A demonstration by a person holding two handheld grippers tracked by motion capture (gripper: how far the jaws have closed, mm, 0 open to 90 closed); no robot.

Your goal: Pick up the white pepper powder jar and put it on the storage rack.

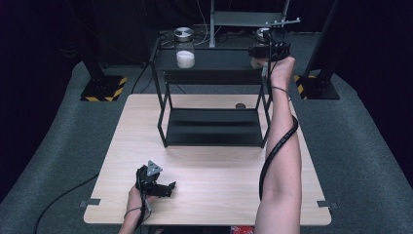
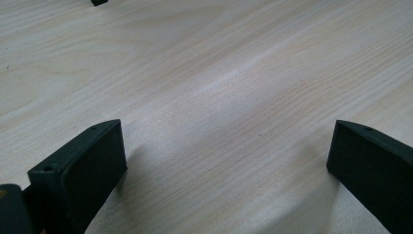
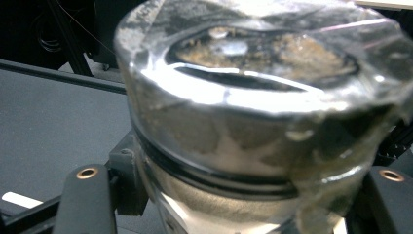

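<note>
Right gripper is clamped on a glass jar with a metal lid, at the right end of the black rack's top shelf near its back edge; jar looks tilted or lifted a bit, cannot tell if it rests on the shelf. A second jar holding white powder stands at the left end of the same shelf. Left gripper lies idle on the counter near its front edge, jaws wide, nothing between them. Judgement: grasp done, moving the jar and setting it down remain; lower shelf has room, target unclear
</note>
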